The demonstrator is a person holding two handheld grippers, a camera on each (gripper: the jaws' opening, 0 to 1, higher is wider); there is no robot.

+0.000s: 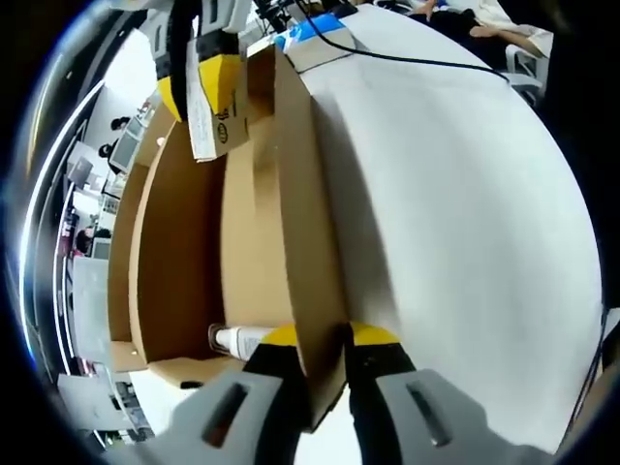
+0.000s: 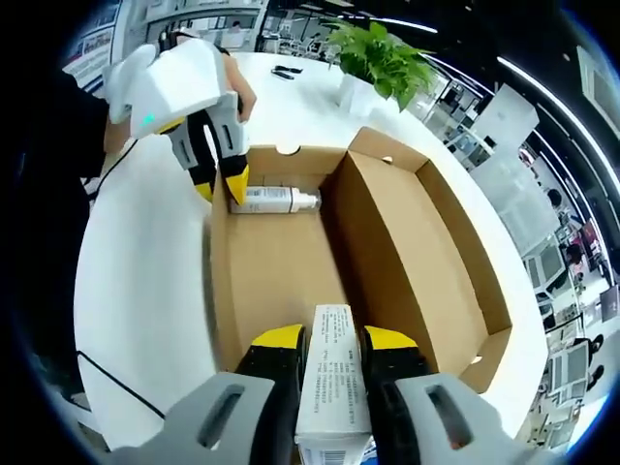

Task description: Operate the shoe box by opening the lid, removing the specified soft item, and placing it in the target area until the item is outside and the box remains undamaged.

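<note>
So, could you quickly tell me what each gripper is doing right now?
Left gripper: shut on the shoe box wall.
Right gripper: shut on a white carton.

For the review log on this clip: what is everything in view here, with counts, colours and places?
shoe box: one, brown cardboard, open on the white table
white bottle: one, lying inside the box at its far end in the right gripper view
carton: one, white with printed text, between the right gripper's jaws
table: one, white, under the box
potted plant: one, green, far side of the table
black cable: one, across the table
left gripper: yellow-tipped, jaws on the box side wall
right gripper: yellow-tipped, holding the carton
</note>
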